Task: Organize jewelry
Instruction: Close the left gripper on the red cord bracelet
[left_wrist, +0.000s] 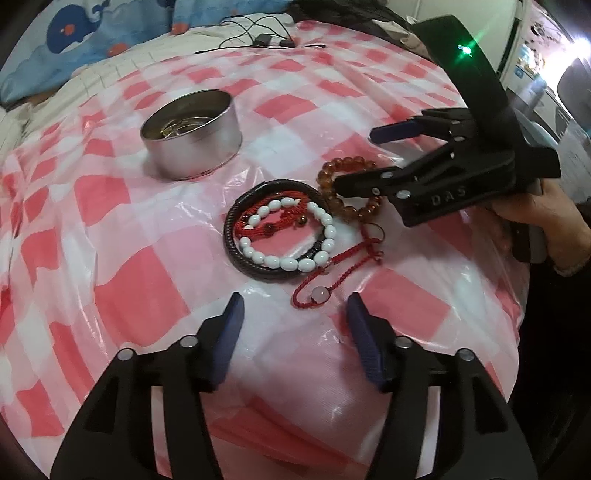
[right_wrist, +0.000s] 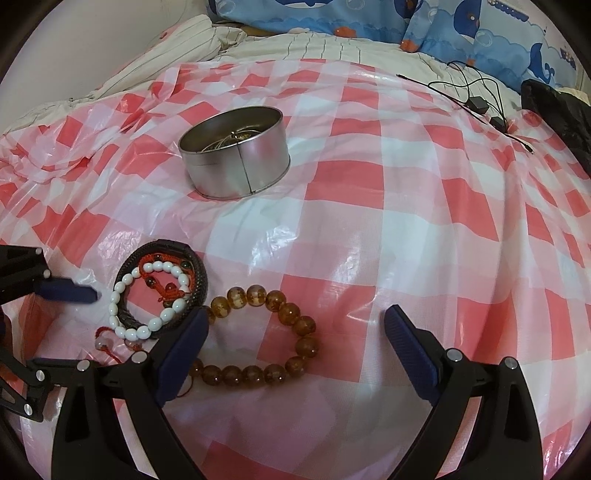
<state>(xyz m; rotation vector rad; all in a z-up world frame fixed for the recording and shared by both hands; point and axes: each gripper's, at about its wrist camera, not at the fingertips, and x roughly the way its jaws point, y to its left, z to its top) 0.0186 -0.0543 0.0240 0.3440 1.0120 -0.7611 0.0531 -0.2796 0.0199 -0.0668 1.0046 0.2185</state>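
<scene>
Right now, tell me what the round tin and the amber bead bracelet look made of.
Round tin: thin metal, likely tinplate or steel; brushed silver sheen, a vertical seam.
Amber bead bracelet: translucent honey-brown beads with glossy highlights; could be amber, resin or glass, cannot tell which.

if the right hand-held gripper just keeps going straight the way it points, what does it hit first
Most likely the amber bead bracelet, which lies between the open fingers of the right hand-held gripper. Farther along stands the metal tin, though depth is hard to judge.

Soft indoor light gives white glare on the plastic cloth (right_wrist: 351, 266). A green lamp (left_wrist: 466, 49) flares far right. Fisheye edges bend and darken.
</scene>
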